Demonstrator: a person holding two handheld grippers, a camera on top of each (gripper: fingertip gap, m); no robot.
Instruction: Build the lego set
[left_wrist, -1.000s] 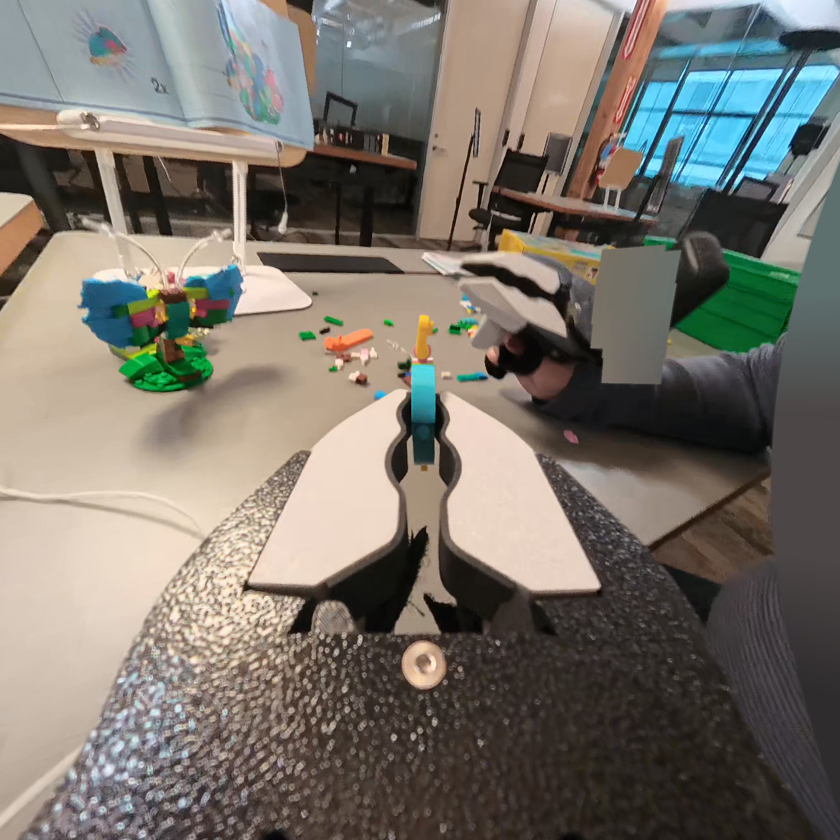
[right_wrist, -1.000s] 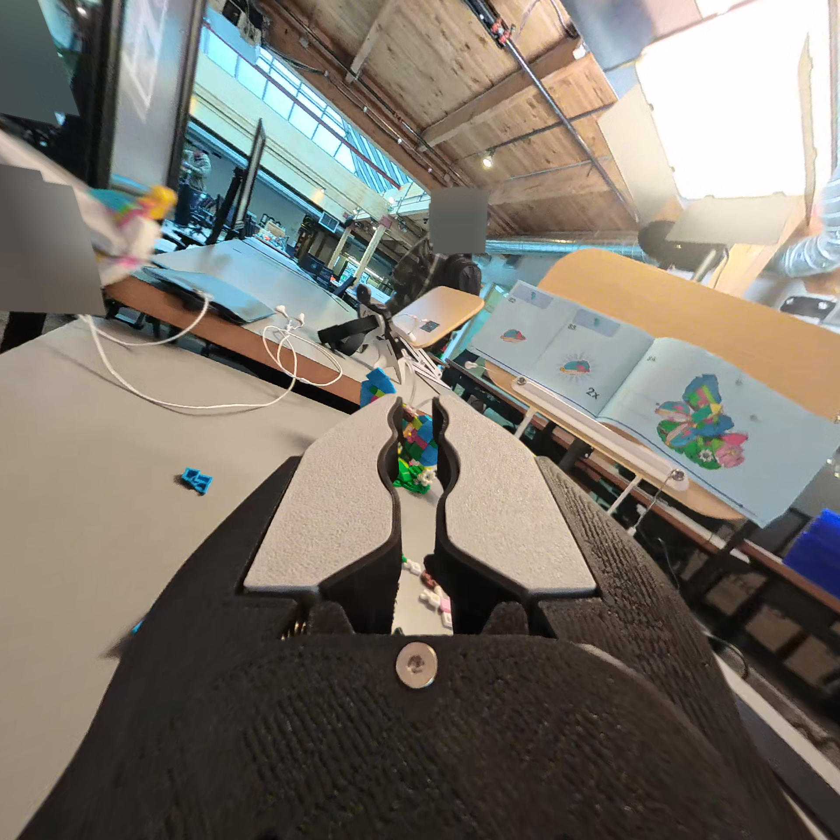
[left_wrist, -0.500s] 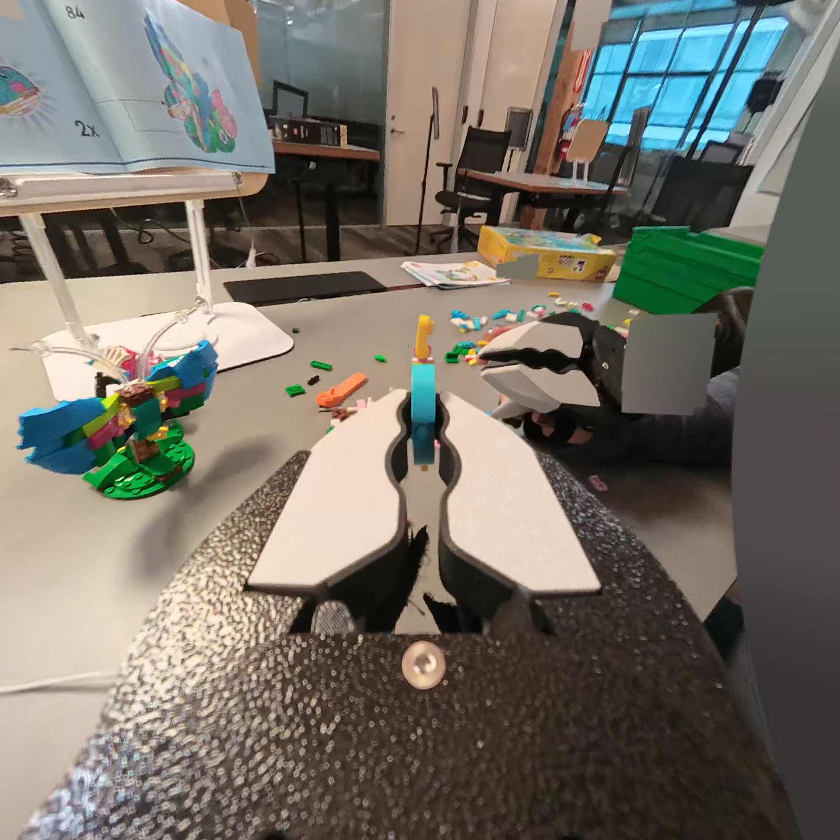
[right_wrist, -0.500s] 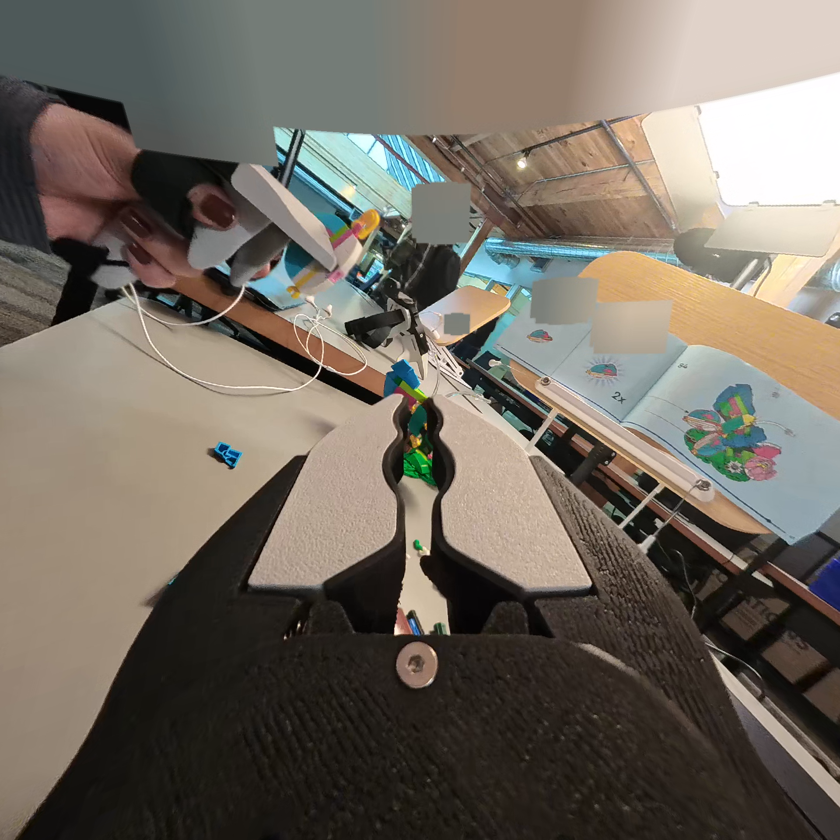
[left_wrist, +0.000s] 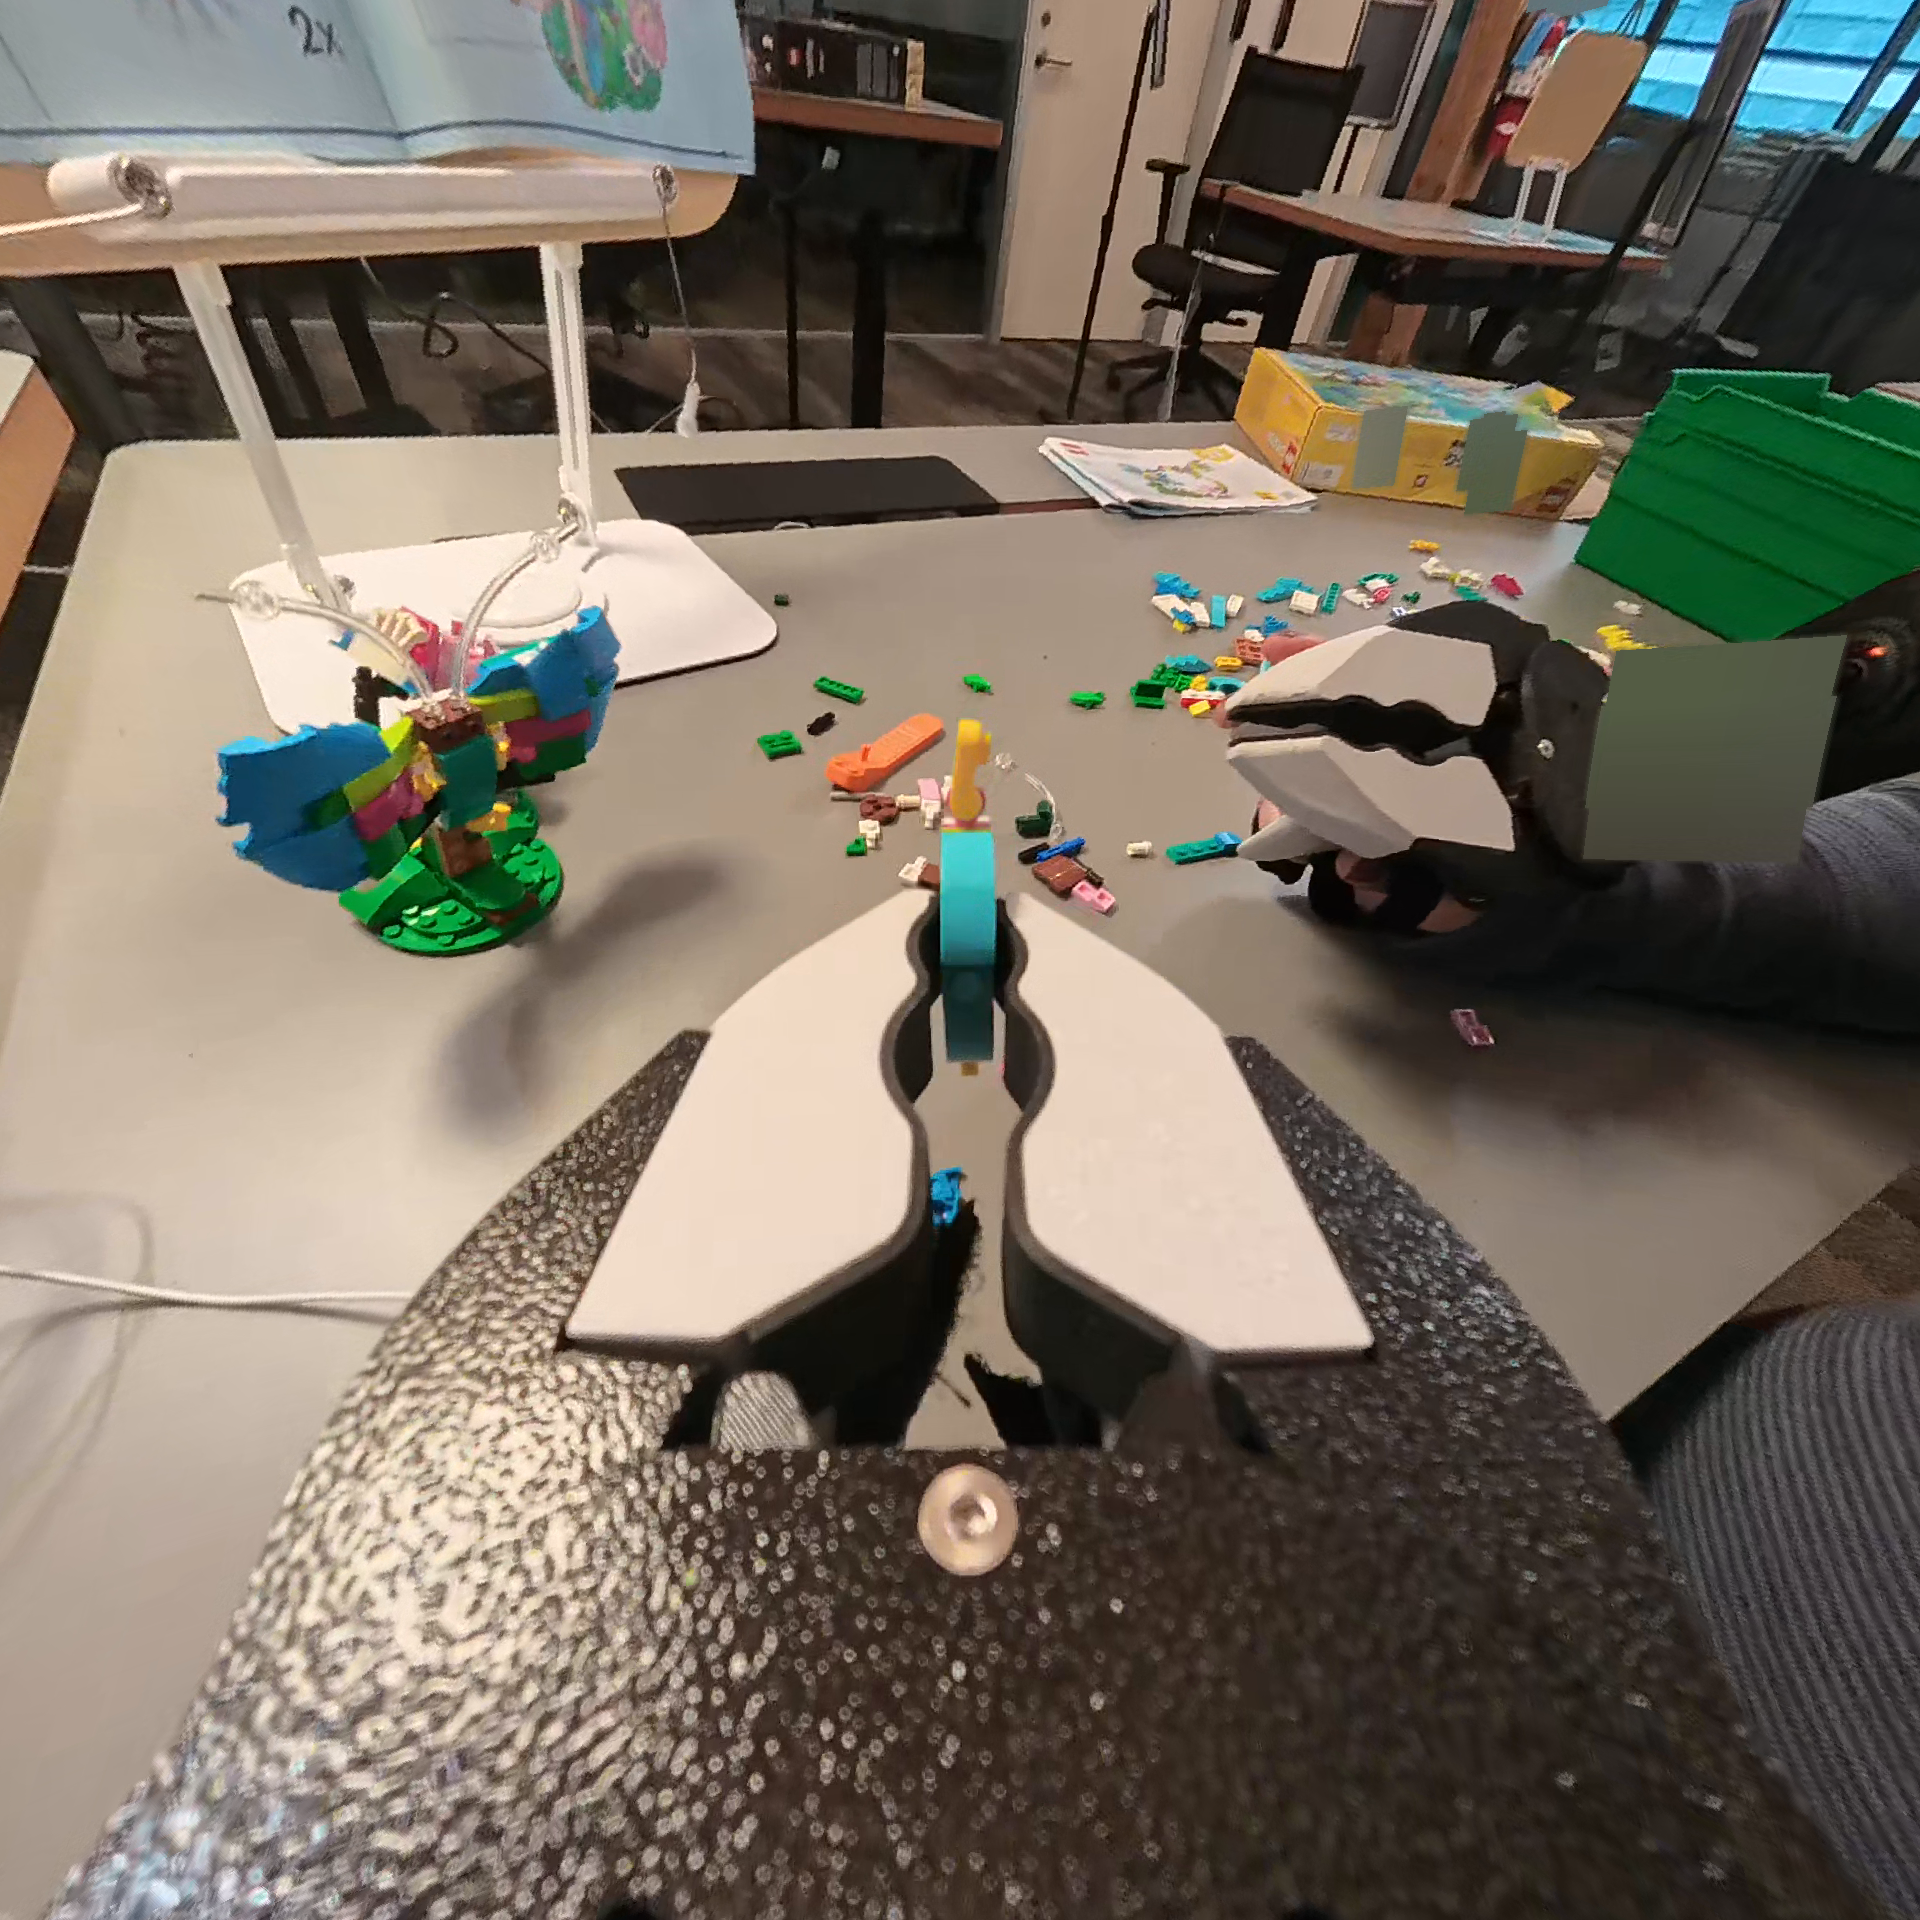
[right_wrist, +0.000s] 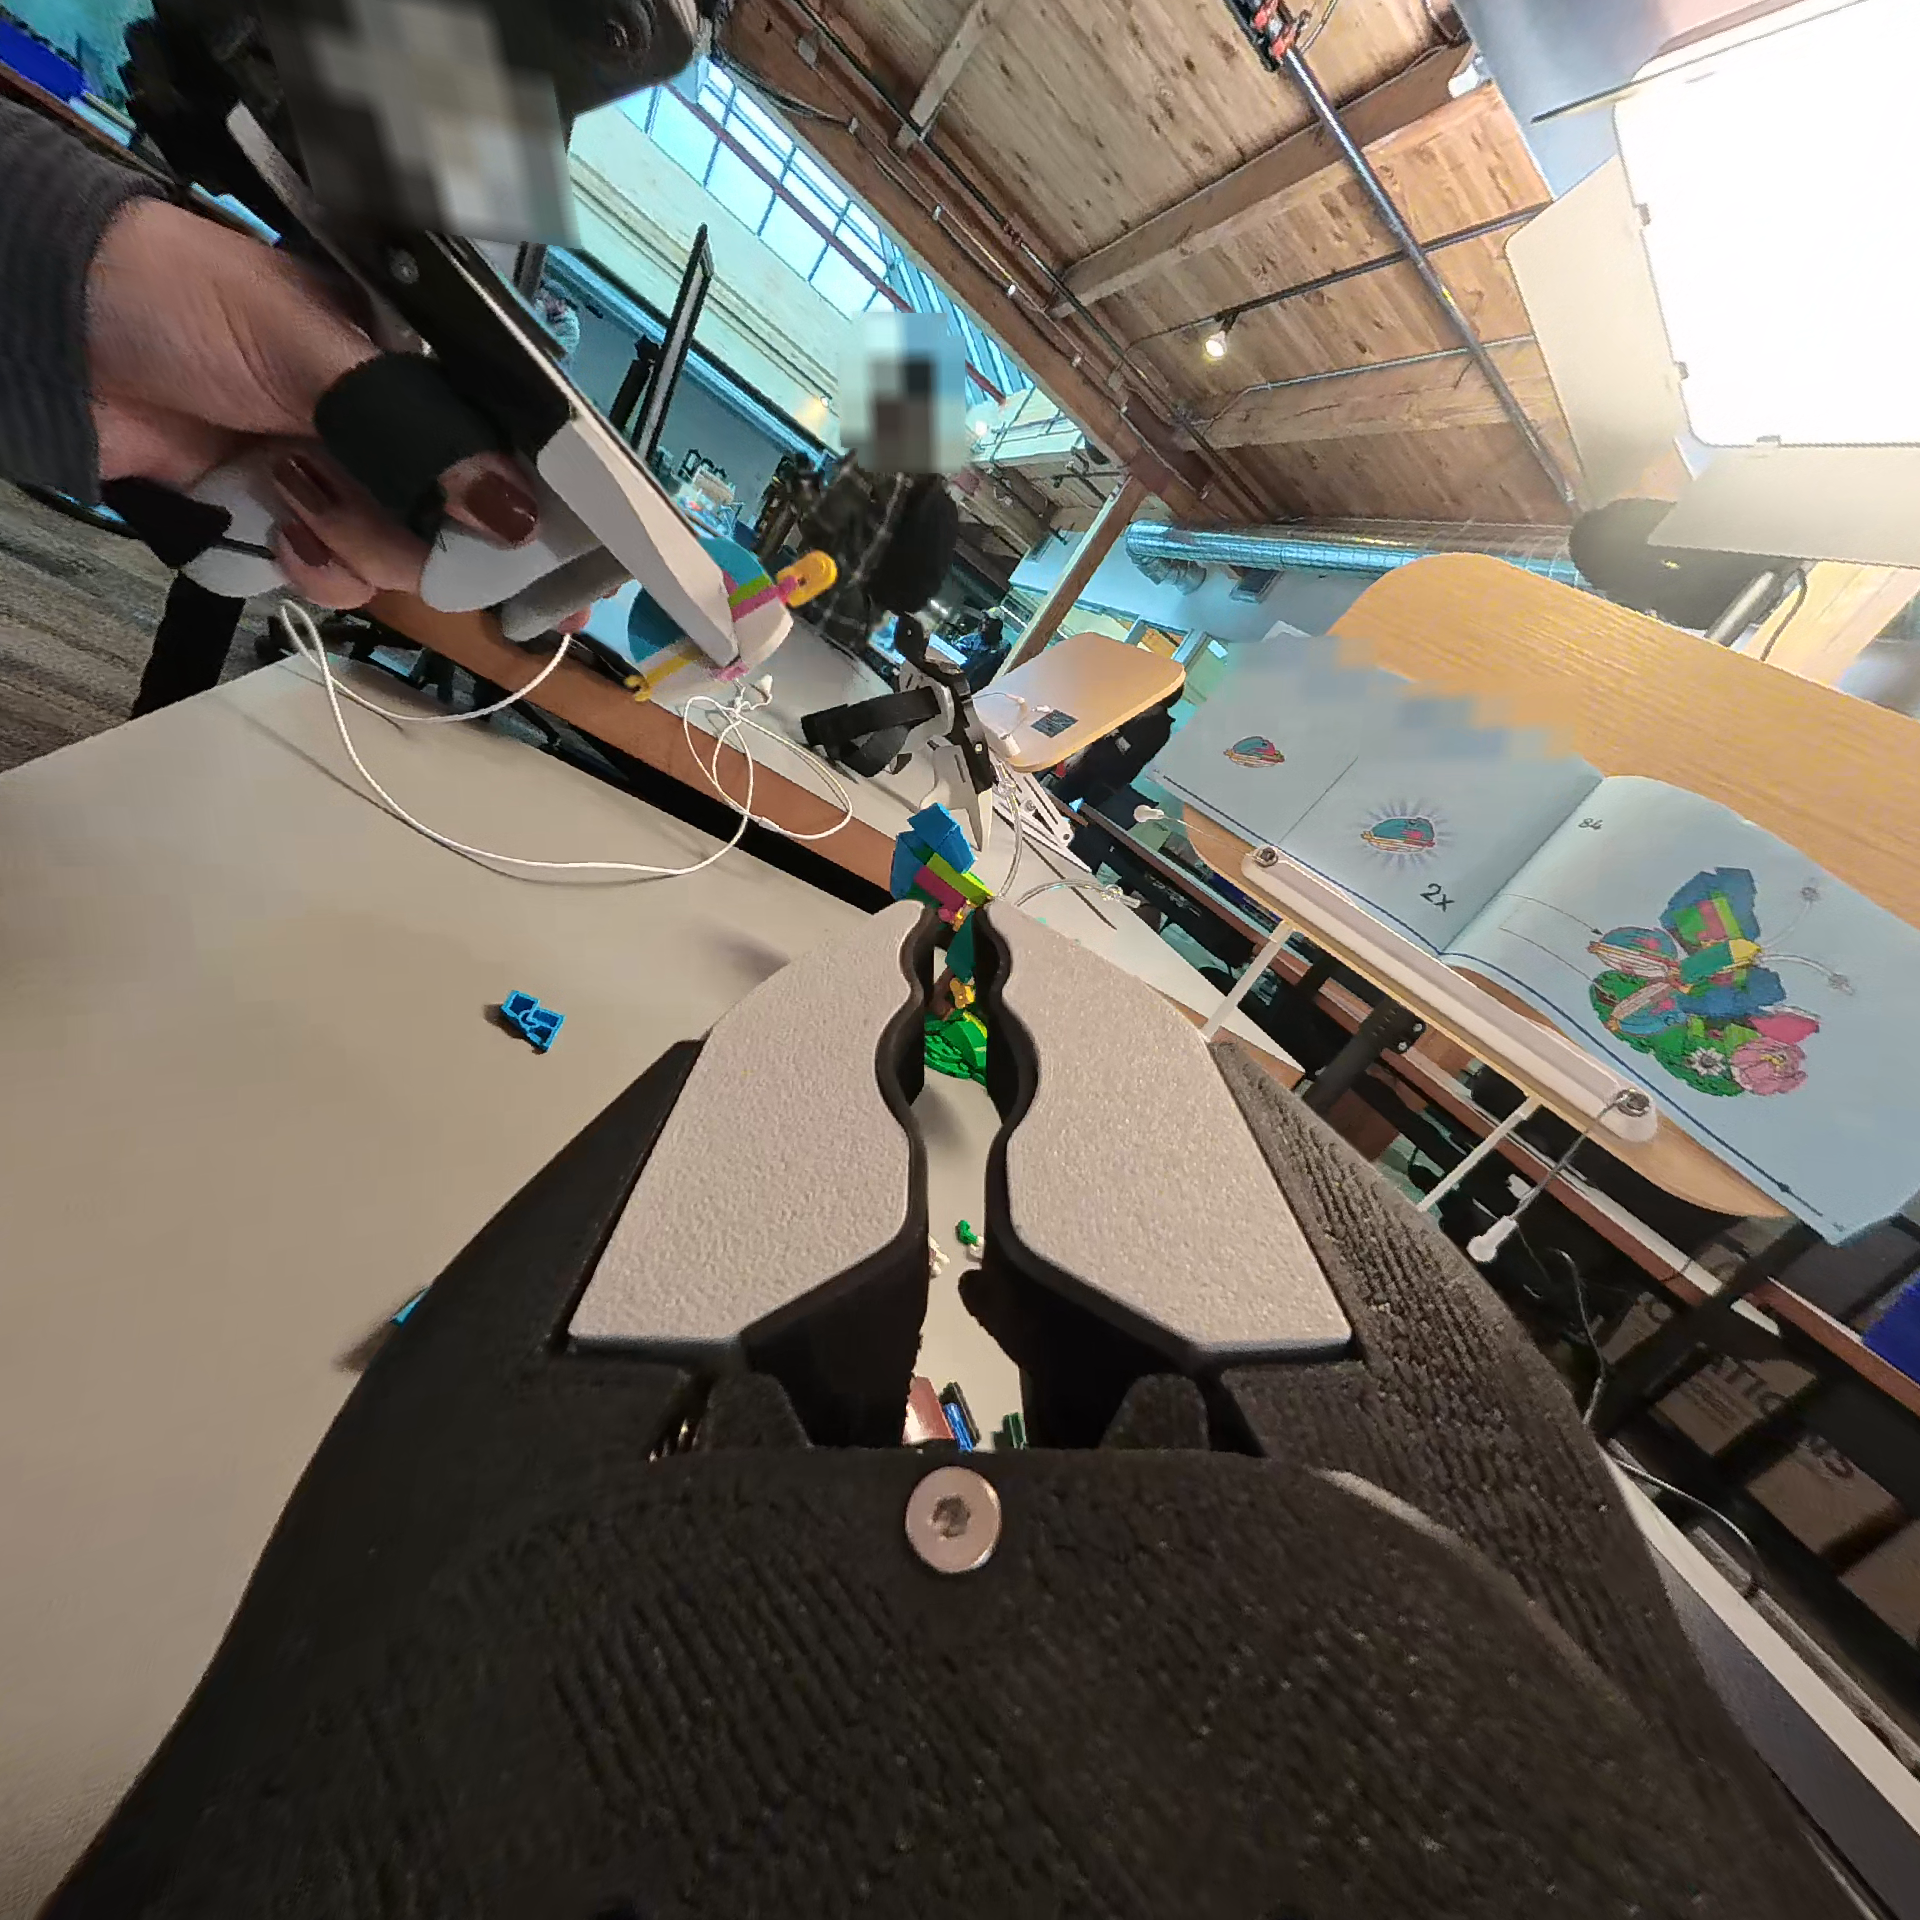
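Note:
My left gripper (left_wrist: 964, 927) is shut on a teal winged Lego piece (left_wrist: 966, 883) with a yellow tip and pink band, held above the grey table (left_wrist: 260, 1091). The piece also shows in the right wrist view (right_wrist: 758, 592), up and to the left in the left gripper (right_wrist: 727, 634). The butterfly model (left_wrist: 416, 790) on its green base stands at the left; it shows just past my right fingertips (right_wrist: 940, 862). My right gripper (right_wrist: 951, 920) is shut and empty; it lies low on its side beside the loose bricks (left_wrist: 1242, 727).
Loose bricks (left_wrist: 1195, 665) and an orange brick separator (left_wrist: 883, 753) lie mid-table. An open instruction book (right_wrist: 1662, 935) rests on a white stand. A yellow box (left_wrist: 1403, 447) and green bin (left_wrist: 1766, 499) sit far right. A blue brick (right_wrist: 532, 1018) and white cable (left_wrist: 156, 1288) lie on the table. My left tips are roughly 11 centimeters from the blue brick (right_wrist: 532, 1018).
My left gripper has risen and tipped down with the teal piece still in it. The right gripper has dropped lower by the loose bricks and stayed shut.

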